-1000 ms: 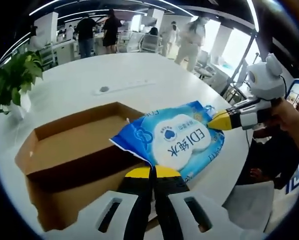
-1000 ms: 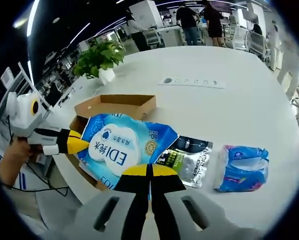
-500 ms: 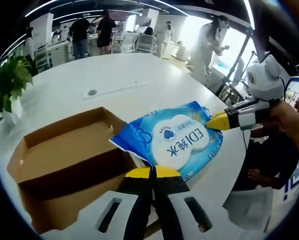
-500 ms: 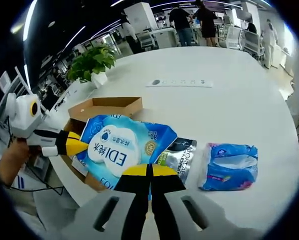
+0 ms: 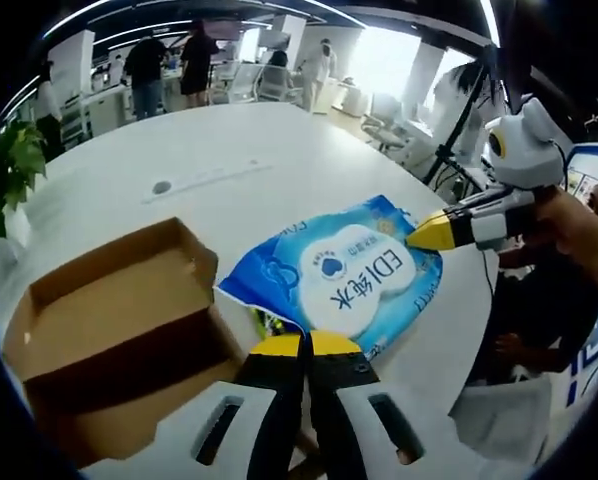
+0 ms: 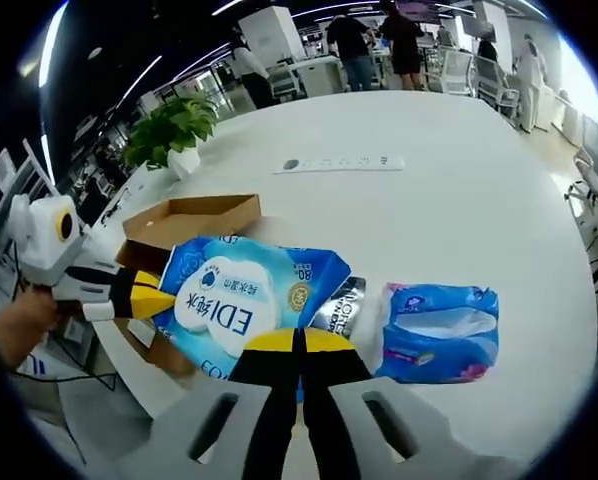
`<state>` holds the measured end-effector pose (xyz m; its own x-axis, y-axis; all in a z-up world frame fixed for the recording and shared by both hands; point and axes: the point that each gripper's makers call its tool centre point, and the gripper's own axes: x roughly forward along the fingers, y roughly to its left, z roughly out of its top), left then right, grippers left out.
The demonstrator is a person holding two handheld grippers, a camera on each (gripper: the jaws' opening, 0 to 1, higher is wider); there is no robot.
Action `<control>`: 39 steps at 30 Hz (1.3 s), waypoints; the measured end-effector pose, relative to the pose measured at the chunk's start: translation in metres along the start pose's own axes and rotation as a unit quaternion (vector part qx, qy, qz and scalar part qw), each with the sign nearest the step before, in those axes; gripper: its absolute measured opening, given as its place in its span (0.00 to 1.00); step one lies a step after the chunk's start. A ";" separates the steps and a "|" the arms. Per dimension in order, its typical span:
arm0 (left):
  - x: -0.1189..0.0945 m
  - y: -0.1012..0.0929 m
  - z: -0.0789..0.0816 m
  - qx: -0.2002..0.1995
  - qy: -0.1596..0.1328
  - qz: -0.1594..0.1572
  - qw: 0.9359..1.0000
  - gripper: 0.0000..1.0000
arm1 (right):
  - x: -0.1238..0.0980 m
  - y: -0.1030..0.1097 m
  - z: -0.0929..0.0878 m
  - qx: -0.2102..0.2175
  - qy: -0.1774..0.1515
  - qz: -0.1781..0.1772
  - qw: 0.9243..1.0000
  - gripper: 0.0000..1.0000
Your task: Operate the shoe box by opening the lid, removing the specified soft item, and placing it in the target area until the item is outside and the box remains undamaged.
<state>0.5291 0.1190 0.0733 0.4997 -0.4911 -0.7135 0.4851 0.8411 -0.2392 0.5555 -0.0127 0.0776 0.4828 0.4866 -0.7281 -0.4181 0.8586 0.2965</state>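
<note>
Blue wipes pack (image 5: 344, 285) up over the white table (image 5: 229, 150), just right of the open cardboard shoe box (image 5: 99, 330); pinched at opposite edges by left gripper (image 5: 306, 347) and right gripper (image 6: 300, 343), both clenched on it.

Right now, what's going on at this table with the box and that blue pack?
A person is holding a blue pack of wet wipes between two tongs, the left tongs shut on one end and the right tongs shut on the other. The pack is out of the open cardboard shoe box and held above the white table. A blue tissue pack and a dark pouch already lie on the table.
</note>
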 end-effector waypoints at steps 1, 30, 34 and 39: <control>0.002 0.000 0.000 0.001 0.001 0.000 1.000 0.00 | 0.001 -0.001 -0.001 -0.001 0.000 -0.001 1.000 0.00; 0.059 0.012 -0.009 0.053 0.081 0.007 0.995 0.00 | 0.050 -0.042 -0.022 0.020 0.038 -0.001 0.999 0.00; 0.064 0.015 -0.011 0.068 0.091 0.011 0.993 0.00 | 0.056 -0.043 -0.023 0.020 0.042 -0.001 0.999 0.00; 0.066 0.019 -0.013 0.083 0.102 0.015 0.991 0.00 | 0.061 -0.043 -0.024 0.014 0.045 -0.001 0.999 0.00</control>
<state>0.5621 0.1055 0.0126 0.3690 -0.3955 -0.8411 0.5915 0.7980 -0.1157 0.5848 -0.0236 0.0056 0.4117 0.4696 -0.7810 -0.3945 0.8644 0.3117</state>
